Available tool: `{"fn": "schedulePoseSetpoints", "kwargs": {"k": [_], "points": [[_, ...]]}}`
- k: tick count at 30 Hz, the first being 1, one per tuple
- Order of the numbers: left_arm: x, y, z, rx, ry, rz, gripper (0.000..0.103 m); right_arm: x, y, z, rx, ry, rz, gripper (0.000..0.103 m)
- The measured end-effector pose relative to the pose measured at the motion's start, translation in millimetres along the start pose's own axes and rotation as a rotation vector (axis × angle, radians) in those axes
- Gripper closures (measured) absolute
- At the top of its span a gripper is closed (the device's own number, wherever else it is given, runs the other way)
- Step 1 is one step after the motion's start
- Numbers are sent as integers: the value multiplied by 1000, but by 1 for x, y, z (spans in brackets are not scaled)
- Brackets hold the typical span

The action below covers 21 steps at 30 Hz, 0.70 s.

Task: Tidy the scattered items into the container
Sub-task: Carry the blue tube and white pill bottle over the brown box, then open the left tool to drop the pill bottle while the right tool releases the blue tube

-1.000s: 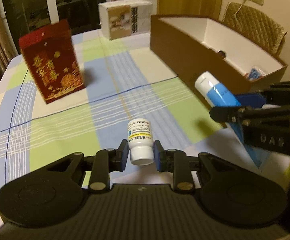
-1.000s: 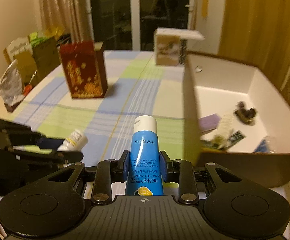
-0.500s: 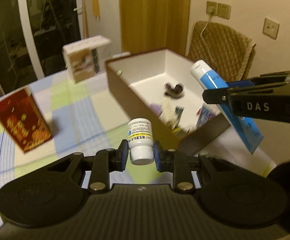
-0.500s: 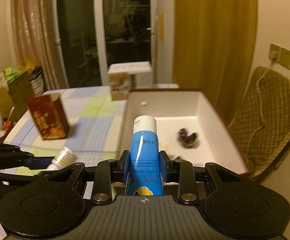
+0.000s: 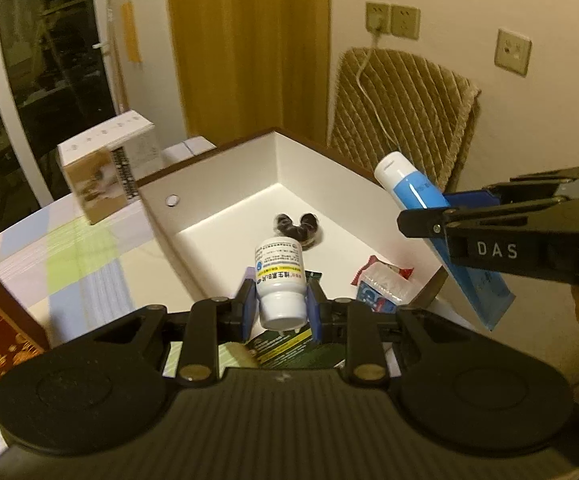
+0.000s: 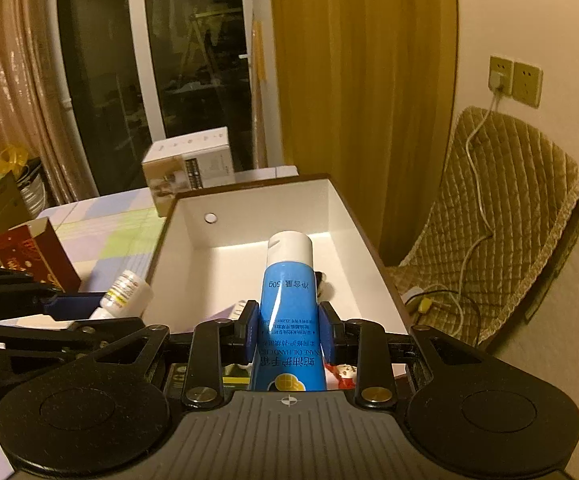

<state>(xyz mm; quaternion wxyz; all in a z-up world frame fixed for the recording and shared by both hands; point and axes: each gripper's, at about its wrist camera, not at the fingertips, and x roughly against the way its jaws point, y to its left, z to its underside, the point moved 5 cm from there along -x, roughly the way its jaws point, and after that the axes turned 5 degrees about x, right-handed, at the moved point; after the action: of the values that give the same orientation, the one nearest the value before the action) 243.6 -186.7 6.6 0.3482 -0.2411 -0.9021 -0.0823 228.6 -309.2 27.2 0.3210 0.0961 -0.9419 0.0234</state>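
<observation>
Container beside white carton

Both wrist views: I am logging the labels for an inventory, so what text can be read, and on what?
"DAS": on the right gripper, seen from the left wrist.
"50g" and "SNAKE OIL HAND": upside down on the blue tube.
White bottle: print too small to read.
Red box: gold characters blurred.
White carton: print unreadable.
</observation>
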Motion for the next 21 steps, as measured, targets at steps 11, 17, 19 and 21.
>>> {"fn": "schedulePoseSetpoints", "kwargs": {"k": [11,17,19,21], "points": [[-42,-15,4,-105,63,19,81,-17,-18,8,-30,25,9,70],[-49,-16,7,-113,80,21,81,-22,-20,10,-33,35,8,70],[-51,-16,8,-111,86,22,81,-22,-20,11,-35,37,7,70],[-53,-15,9,-114,90,17,81,-23,-20,11,-35,37,7,70]]}}
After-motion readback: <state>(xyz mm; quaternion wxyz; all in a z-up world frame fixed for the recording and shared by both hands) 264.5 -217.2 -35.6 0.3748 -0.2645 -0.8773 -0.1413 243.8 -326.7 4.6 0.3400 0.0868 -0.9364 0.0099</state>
